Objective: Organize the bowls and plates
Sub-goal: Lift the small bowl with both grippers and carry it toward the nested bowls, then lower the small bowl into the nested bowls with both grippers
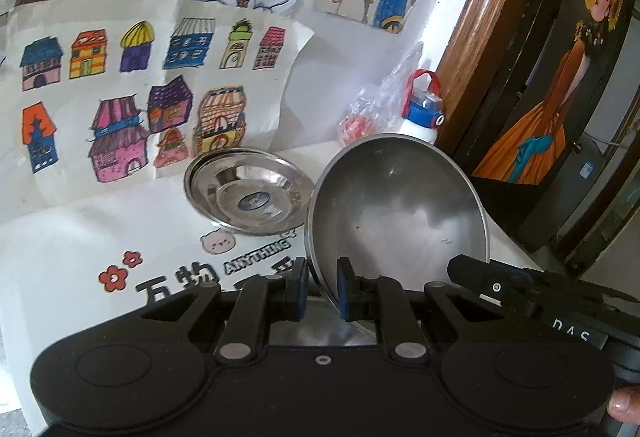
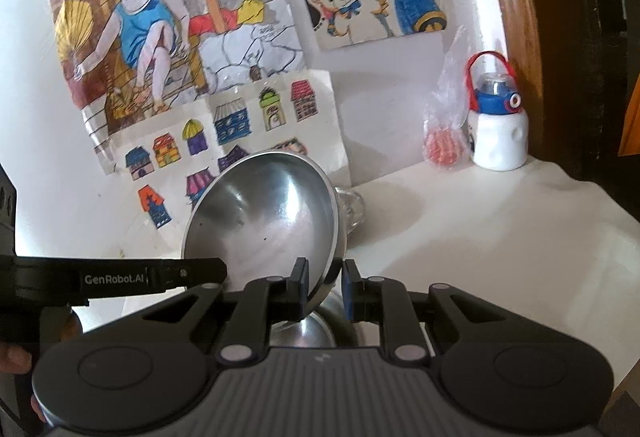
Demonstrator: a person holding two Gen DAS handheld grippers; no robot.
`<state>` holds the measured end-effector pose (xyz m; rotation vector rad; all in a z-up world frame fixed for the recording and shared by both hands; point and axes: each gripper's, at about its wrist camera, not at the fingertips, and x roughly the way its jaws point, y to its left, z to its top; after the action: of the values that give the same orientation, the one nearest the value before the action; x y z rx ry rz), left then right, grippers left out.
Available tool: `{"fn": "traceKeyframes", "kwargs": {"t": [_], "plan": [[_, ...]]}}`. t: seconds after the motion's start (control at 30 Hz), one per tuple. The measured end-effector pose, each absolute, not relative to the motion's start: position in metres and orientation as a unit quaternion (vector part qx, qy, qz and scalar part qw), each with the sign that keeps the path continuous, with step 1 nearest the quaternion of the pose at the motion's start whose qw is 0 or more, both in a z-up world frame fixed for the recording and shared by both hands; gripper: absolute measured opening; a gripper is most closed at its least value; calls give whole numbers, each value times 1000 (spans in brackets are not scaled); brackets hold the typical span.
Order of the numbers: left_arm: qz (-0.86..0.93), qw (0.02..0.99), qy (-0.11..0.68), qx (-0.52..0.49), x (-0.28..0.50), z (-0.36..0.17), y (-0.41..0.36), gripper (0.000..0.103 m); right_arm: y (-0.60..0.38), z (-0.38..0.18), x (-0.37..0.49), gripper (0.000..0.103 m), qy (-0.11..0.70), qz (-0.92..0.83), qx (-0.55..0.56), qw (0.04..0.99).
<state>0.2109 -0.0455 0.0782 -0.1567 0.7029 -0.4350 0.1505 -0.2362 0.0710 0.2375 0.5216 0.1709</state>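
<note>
Left gripper [image 1: 323,291]: fingers narrow, clamped on the near rim of a steel bowl [image 1: 400,205], one finger outside the wall and one inside.
Right gripper [image 2: 325,289]: fingers narrow, pinching the rim of a second steel bowl [image 2: 272,213] the same way; its tip shows at the right of the left view, just beside the first bowl.
Bowl attitude: both are tipped up on edge, hollow side facing the cameras, rims rising away from the fingers.
Surface [image 2: 480,237]: white cloth; a wide bare stretch lies right of the right-hand bowl, running to a far right edge.
Steel plates [image 1: 250,193]: a shallow nested pair, flat on the surface, left of and beyond the left-hand bowl, near but apart.
Far corner: a clear plastic bag [image 2: 446,133] with something red inside, beside a white bottle [image 2: 498,125] with a blue lid and red strap.
Back edge: wall [image 2: 380,77] hung with children's drawings; a wooden door frame [image 2: 516,17] closes the right side.
</note>
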Motion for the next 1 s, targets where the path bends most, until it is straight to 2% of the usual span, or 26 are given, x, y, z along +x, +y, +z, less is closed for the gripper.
{"fn": "traceKeyframes", "kwargs": {"t": [1.0], "plan": [[-219, 878, 423, -36, 185, 37, -23, 18, -216, 37, 132, 21, 340, 109, 95, 929]]}}
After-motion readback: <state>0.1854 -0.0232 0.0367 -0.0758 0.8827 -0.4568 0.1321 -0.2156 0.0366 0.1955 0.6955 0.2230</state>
